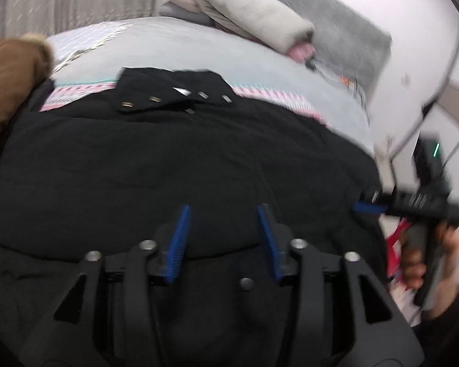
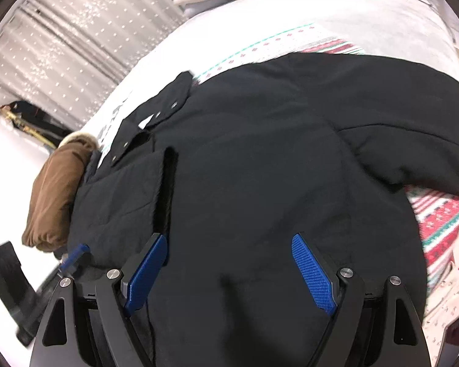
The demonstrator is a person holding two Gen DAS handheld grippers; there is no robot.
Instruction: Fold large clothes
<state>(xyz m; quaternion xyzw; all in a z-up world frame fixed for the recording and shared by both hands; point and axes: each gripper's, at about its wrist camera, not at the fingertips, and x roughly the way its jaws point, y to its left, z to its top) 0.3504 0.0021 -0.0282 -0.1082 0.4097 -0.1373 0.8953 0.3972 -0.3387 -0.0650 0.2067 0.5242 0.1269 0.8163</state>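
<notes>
Large black padded coat (image 2: 260, 159) spread flat across grey bedspread with pink and teal patterned band (image 1: 199, 52), snap-studded collar flap (image 1: 171, 90) at far edge. Brown fur-trimmed jacket (image 2: 56, 189) bunched against coat's left side. Left gripper (image 1: 223, 214) over lower coat, blue-padded fingers apart, holding nothing. Right gripper (image 2: 229, 244) above coat's middle, fingers spread wide, empty. Folded cream blanket (image 1: 254, 15) stacked near headboard.

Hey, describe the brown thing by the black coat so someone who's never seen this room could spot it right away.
Start at the bed with its pale cover and red and green patterned band, where a big black coat lies spread out. At the coat's collar end, touching its edge, sits a puffy brown garment. It is the only brown item there, and pale fur trims its far end.
</notes>
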